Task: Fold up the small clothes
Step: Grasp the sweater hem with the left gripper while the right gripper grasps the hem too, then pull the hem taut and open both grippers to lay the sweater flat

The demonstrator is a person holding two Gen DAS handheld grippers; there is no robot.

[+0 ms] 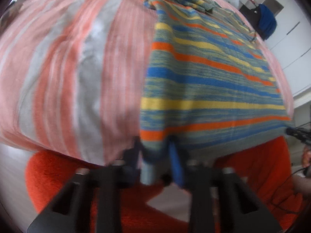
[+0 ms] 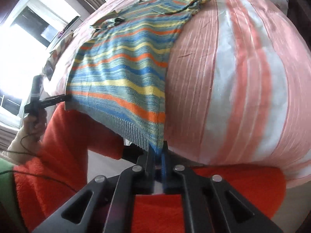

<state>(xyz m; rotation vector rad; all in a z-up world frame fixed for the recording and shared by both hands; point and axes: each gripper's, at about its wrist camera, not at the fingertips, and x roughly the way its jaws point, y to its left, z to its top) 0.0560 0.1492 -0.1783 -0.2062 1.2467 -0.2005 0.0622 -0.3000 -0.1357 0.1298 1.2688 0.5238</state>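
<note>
Left gripper (image 1: 155, 147) pinching striped sweater (image 1: 204, 73) hem corner; right gripper (image 2: 156, 151) pinching opposite corner.

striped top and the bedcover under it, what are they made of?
Striped top: looks like knitted yarn, matte; ribbed hem and stitch texture show near the right tongs. Fibre unclear. Bedcover: looks like thin woven cloth, pink and white stripes, fine creases and a slight sheen. Possibly cotton or a blend; can't tell.

The right gripper (image 2: 157, 151) pinches the near hem corner of a striped sweater (image 2: 124, 73), which stretches away ahead over a pink-and-white bedspread (image 2: 243, 81). Far to its left, the left gripper (image 2: 67, 98) meets the other hem corner.
</note>
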